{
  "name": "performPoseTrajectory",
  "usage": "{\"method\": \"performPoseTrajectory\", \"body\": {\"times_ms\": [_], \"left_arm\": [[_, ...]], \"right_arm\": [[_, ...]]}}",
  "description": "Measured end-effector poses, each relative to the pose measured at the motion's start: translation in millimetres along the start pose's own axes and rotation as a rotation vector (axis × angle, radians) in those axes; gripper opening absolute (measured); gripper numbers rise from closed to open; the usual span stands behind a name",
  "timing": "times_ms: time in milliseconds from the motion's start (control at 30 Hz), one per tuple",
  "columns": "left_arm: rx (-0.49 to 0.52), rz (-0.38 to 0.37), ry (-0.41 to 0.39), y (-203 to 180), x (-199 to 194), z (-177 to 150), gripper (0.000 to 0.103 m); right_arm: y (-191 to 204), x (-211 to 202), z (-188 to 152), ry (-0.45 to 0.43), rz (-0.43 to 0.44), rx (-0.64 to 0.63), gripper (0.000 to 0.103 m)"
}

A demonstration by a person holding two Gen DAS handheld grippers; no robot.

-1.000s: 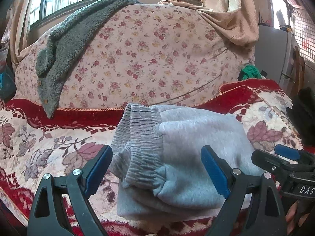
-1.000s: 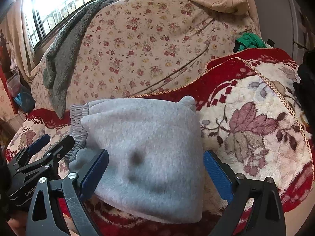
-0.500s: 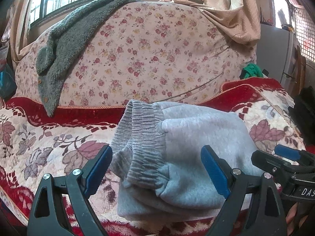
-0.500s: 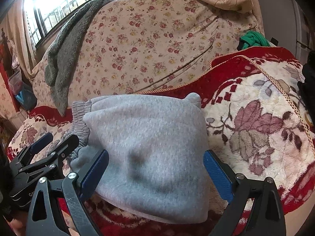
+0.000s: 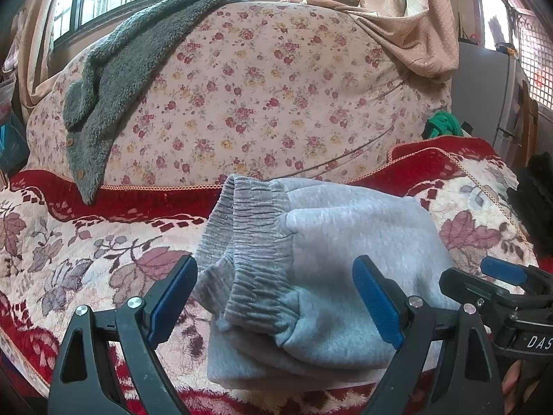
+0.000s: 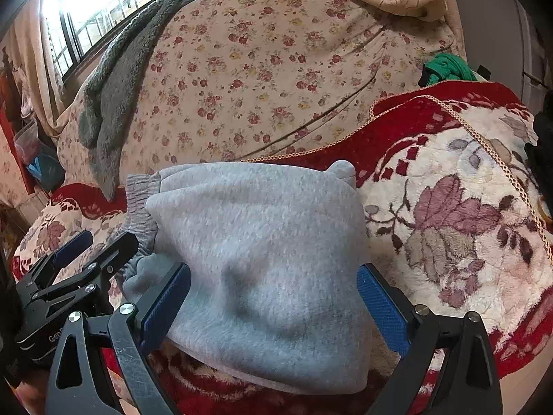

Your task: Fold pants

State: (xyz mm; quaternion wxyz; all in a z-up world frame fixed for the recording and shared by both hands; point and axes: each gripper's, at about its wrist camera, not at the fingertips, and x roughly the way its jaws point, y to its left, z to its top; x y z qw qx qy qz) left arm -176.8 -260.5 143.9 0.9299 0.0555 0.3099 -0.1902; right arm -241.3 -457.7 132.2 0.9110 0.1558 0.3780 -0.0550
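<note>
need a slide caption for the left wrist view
Open left tongs in front of folded grey pants on a red floral blanket.

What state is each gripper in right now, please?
Left gripper: open, holding nothing.
Right gripper: open, fingers either side of the folded grey pants.

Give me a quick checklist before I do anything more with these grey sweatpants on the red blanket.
1. Left gripper open and empty: ok, its blue pads stand wide apart.
2. Right gripper open and empty: ok, nothing pinched between its blue pads.
3. Grey fleece sweatpants folded into a compact bundle: ok, layers stacked, ribbed waistband on top at the left.
4. Bundle fully supported on the red floral blanket: ok, no part hangs off.
5. Bottom layers squared up: cannot tell, the underside is hidden.
6. Grippers apart from each other: ok, they sit side by side without touching.
</note>
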Motion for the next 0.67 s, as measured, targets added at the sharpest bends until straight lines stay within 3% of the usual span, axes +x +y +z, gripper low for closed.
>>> {"method": "performPoseTrajectory", "body": {"times_ms": [667], "left_arm": [[0.023,-0.035,-0.02,-7.5,5.2,3.2,0.091]], "right_arm": [[-16.1,-4.0,0.4,-0.001,-0.021,0.026,0.099]]}}
